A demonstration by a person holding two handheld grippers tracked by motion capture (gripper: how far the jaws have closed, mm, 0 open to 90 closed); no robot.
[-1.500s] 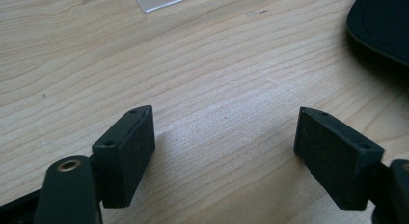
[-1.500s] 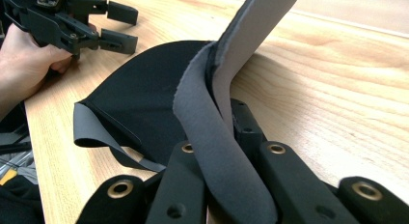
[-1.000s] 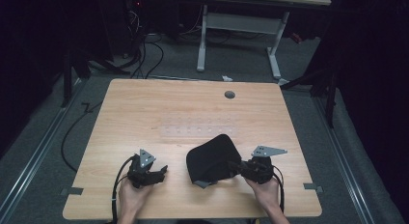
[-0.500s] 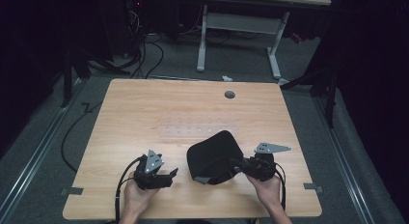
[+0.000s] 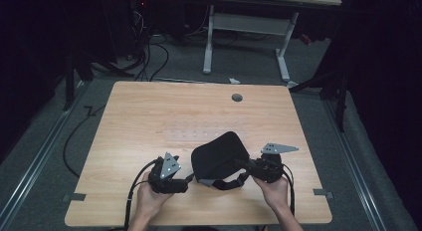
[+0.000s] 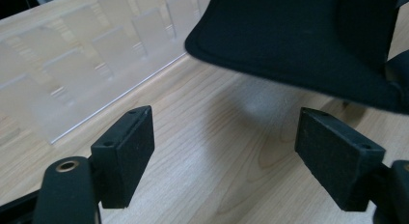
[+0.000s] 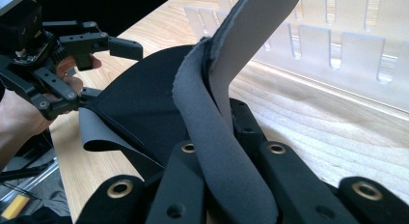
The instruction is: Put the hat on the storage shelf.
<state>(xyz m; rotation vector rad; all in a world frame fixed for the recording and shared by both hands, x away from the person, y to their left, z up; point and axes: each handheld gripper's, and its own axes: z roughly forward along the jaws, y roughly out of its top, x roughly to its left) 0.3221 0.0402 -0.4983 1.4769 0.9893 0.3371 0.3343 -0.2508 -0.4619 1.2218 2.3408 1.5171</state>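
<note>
At the near table edge, both hands come in from below: the right gripper (image 5: 249, 167) is level, jaws clamped on the black pouch's grey strap (image 7: 226, 151). The left gripper (image 5: 188, 178) points toward the black pouch (image 5: 219, 156), its jaws just opened wide with nothing between them. The pouch hangs lifted over the table (image 5: 149, 121), with a clear slotted tray (image 6: 87, 60) beyond.

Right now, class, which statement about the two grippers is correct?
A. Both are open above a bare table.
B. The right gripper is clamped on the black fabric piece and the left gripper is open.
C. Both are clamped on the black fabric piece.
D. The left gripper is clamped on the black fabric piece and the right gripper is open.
B: the right gripper pinches the black fabric piece, while the left gripper has bare wood between its spread jaws.
</note>
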